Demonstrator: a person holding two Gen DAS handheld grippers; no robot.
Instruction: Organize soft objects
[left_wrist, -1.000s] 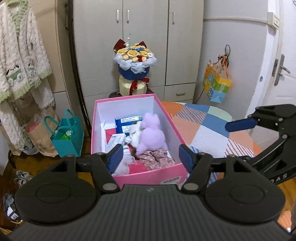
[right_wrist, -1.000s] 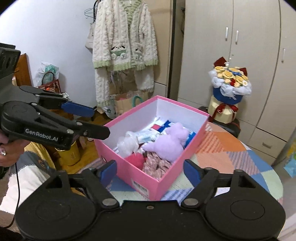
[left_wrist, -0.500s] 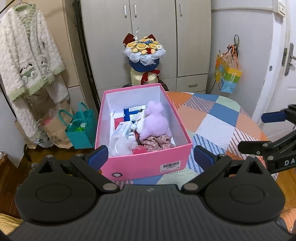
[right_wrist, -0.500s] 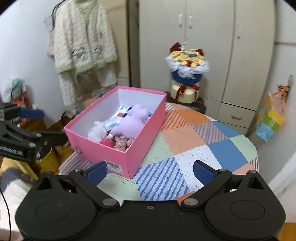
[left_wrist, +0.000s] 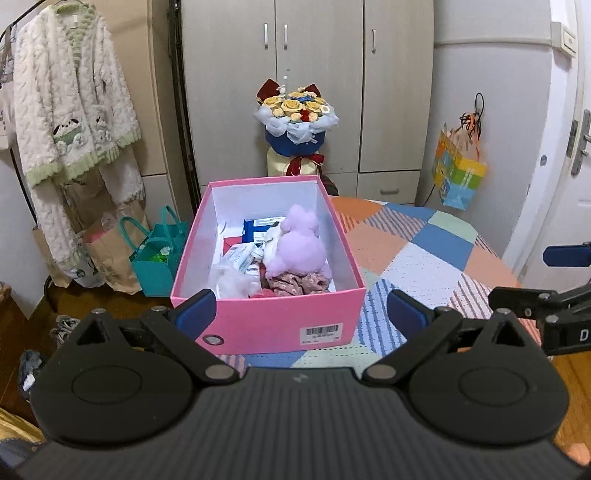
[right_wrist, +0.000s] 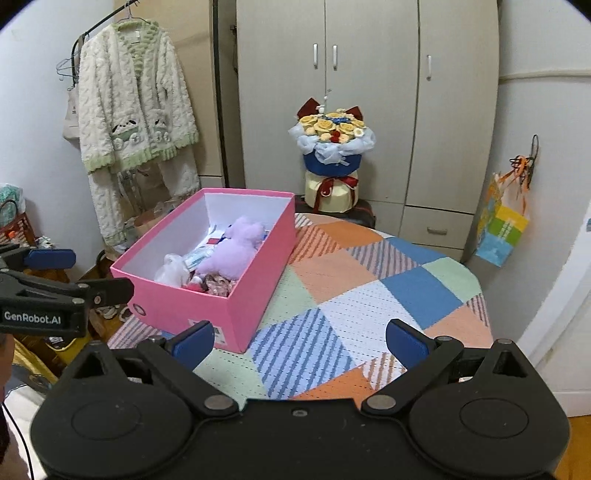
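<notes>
Bouquet (left_wrist: 296, 122) stands behind pink box (left_wrist: 266, 325), wardrobe (left_wrist: 314, 74) beyond.

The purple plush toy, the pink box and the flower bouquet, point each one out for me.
purple plush toy (left_wrist: 297, 248), left wrist view, on its round body.
pink box (right_wrist: 258, 284), right wrist view, on its long outer side wall.
flower bouquet (right_wrist: 332, 127), right wrist view, on the yellow blooms at its top.

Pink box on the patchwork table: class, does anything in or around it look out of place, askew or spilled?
Nothing is spilled. The pink box stands at the table's corner, turned at an angle to its edge. Inside, the purple plush lies jumbled with cartons, white stuff and floral fabric.
</notes>
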